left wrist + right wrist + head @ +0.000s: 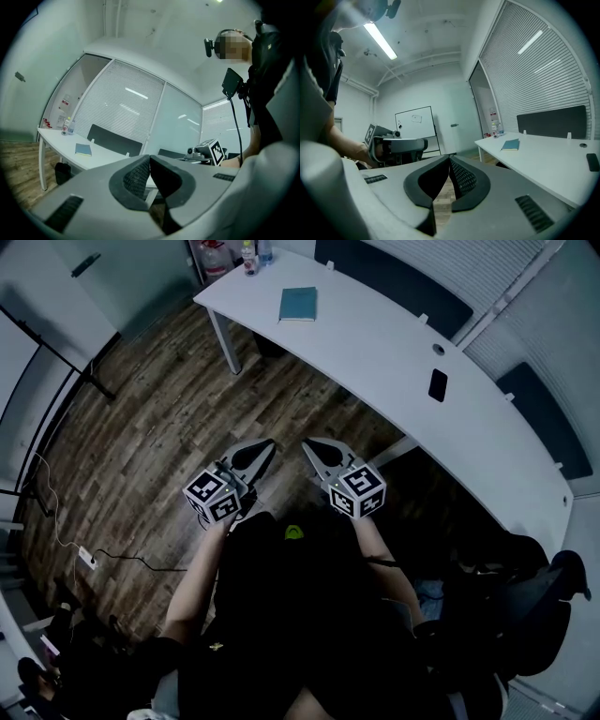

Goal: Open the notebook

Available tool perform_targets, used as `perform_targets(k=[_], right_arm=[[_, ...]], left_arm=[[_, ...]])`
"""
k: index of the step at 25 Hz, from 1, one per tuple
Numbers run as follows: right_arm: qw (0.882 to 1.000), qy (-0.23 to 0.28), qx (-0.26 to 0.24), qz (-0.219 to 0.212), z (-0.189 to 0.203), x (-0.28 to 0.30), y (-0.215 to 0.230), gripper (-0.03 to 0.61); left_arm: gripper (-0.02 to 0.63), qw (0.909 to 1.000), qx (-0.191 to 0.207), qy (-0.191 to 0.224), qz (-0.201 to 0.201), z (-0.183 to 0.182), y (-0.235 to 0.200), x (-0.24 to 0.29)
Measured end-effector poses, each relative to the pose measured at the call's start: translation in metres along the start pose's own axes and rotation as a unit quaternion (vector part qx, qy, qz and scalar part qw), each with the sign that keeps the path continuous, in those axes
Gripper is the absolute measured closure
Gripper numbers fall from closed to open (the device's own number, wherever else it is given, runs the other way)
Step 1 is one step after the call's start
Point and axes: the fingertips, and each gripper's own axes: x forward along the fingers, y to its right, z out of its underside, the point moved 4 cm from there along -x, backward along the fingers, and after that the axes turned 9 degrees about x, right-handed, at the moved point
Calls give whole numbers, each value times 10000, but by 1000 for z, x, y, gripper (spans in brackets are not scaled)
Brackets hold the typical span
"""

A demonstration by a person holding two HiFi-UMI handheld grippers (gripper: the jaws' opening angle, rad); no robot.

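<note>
Head view: the closed notebook (298, 304) lies near the counter's (394, 362) far left end, ahead of and well apart from the left gripper (265, 447) and right gripper (309, 447), with neither one clearly nearer. Left gripper view: the notebook sits far off, to the left of the fingers (137, 177), which are pressed together on nothing. Right gripper view: it sits to the right of those fingers (462, 178), which are pressed together and empty too.

Wood flr (141, 427), long wht desk (375, 343), blinds (534, 70)

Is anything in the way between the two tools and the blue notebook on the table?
Nothing visible: only floor and bare table lie between the left tool, the right tool and the notebook.
</note>
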Motion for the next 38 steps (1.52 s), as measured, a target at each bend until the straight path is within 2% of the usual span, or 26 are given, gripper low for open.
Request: perform_targets(k=[6,15,25,38], right_arm=[[9999,-48,59,-85,-1,13,6,575],[9999,-109,78,8,-13,61,36,561],[9995,-200,123,222,-42,116,79,557],[9973,-345,143,629,-68,194,113,543]], left_arm=[[598,10000,-70,-10,-58,3,-16,-1],[598,9998,-83,-45,177,2,-70,22],[598,9993,-101,-29,345,-15,-137,60],[598,9972,-231,-3,704,-30,-223,86]])
